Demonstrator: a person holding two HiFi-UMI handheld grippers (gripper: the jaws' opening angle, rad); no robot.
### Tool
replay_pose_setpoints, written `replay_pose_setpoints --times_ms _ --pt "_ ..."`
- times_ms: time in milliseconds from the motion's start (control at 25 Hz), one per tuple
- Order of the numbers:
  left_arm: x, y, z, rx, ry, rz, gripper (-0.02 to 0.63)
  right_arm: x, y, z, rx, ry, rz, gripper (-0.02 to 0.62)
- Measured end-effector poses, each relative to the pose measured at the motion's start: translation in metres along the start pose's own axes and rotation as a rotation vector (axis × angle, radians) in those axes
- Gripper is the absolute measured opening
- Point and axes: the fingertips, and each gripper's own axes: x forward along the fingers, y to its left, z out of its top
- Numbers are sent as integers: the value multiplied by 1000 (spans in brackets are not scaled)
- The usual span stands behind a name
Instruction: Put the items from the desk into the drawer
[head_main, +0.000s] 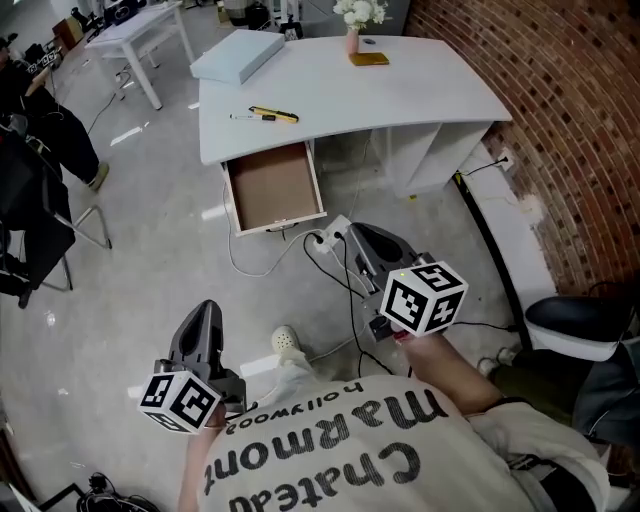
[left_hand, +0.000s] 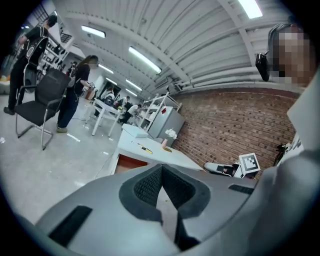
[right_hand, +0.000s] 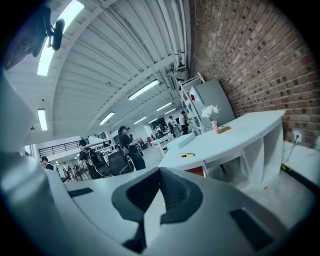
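Status: work on the desk items has not begun. The person stands well back from the white desk (head_main: 400, 90). The left gripper (head_main: 207, 312) and right gripper (head_main: 362, 232) are both held low, pointing towards it. On each, the jaws are closed pad against pad with nothing between them.

Location of items: all are on the desk top. A yellow cutter (head_main: 274, 114) and a thin pen (head_main: 245, 117) lie just beside each other near the front edge. A pale blue box (head_main: 238, 55) sits at the far left corner. A pink vase (head_main: 353, 40) with white flowers and a flat gold item (head_main: 368, 59) stand at the back. The drawer (head_main: 272, 185) below is pulled out and looks empty.

Hazards, as judged:
- A power strip (head_main: 330, 233) and loose cables (head_main: 330, 265) lie on the floor between the person and the drawer. A foot could catch them on the approach.
- The vase looks narrow and top-heavy, so a high or off-centre pinch may tip it.
- The pen lies flat and thin. The jaws may skid off it or push it over the edge.
- The blue box looks large against the drawer and may not fit or may jam on the rim.

Writing: the person's shirt (head_main: 330, 450) reads "Chateau Marmont Hollywood". The gripper cubes carry black-and-white square patterns only. No print on the desk items is legible.
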Motion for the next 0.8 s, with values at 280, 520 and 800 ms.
replay_pose_setpoints --times_ms 280,520,800 --pt "59 41 63 25 5 -53 2 82 8 37 -8 -10 -18 3" --pt "100 73 118 4 -20 -107 2 137 17 79 -10 -81 -33 3" --pt "137 101 134 33 -23 -158 2 179 14 69 -38 -58 -75 3"
